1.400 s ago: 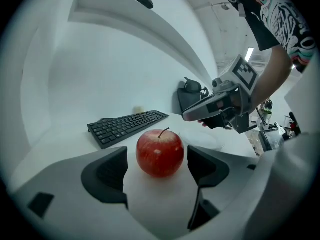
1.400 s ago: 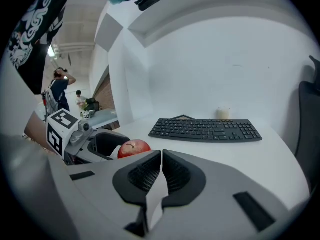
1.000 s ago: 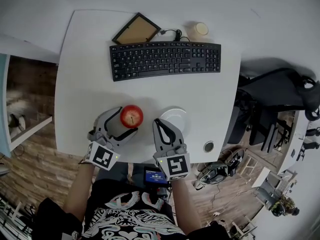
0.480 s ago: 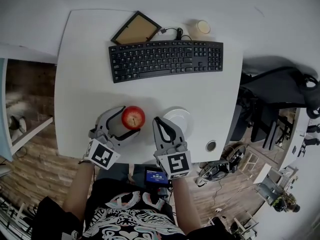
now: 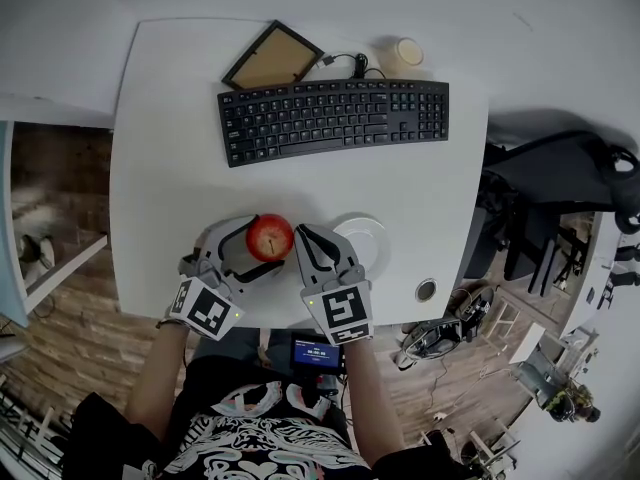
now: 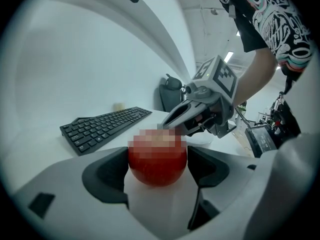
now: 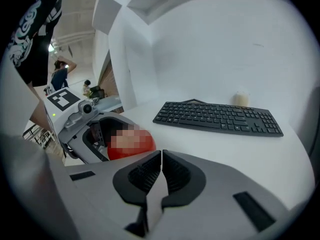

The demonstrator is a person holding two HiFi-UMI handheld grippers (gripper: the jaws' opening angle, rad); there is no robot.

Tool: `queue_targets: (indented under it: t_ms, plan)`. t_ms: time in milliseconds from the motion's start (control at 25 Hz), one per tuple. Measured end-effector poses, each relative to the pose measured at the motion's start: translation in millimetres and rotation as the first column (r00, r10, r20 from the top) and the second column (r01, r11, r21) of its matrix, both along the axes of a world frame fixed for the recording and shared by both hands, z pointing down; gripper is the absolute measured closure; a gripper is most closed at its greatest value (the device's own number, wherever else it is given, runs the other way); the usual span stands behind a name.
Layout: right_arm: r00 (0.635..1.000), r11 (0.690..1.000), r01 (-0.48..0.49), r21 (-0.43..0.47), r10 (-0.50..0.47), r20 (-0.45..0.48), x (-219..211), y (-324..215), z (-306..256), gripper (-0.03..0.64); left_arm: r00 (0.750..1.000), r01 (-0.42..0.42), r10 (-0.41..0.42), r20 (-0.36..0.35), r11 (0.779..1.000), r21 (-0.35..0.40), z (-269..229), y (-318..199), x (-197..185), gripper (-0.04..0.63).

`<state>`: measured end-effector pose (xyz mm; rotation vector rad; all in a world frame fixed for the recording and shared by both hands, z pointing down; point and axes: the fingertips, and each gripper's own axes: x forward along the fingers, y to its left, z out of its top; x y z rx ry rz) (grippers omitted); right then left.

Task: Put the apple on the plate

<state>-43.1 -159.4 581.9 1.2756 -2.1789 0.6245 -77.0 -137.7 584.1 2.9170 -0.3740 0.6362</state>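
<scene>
One apple (image 5: pixel 269 236) sits at lower centre of the head view, clamped between the jaws of the left tool (image 5: pixel 262 244). Just right of it, the right tool (image 5: pixel 301 232) is clenched on nothing and overlaps the left edge of one plate (image 5: pixel 370 244). One keyboard (image 5: pixel 335 118) lies higher up on the bench (image 5: pixel 170 148).

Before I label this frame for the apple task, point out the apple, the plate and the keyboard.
apple (image 5: pixel 269 235): head view, top of its red skin.
plate (image 5: pixel 368 243): head view, bare white inner surface.
keyboard (image 5: pixel 335 118): head view, middle key rows.
</scene>
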Motion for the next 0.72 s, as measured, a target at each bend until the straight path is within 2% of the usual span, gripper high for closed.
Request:
queue_targets:
  t_ms: [480, 600, 720]
  plan:
    - [1.0, 1.0, -0.007, -0.015, 0.007, 0.03, -3, 8, 0, 0.584, 0.999, -0.035, 0.035, 0.001, 0.999, -0.014, -1, 3, -1, 0.236]
    - [0.999, 1.0, -0.018, -0.018, 0.018, 0.05, 0, 10, 0, 0.584, 0.999, -0.044, 0.044, -0.02, 0.999, -0.006, -5, 3, 0, 0.236]
    - [0.992, 0.997, -0.068, -0.032, 0.071, 0.1, 7, 14, 2, 0.584, 0.998, -0.029, 0.027, -0.065, 0.999, -0.023, -10, 3, 1, 0.236]
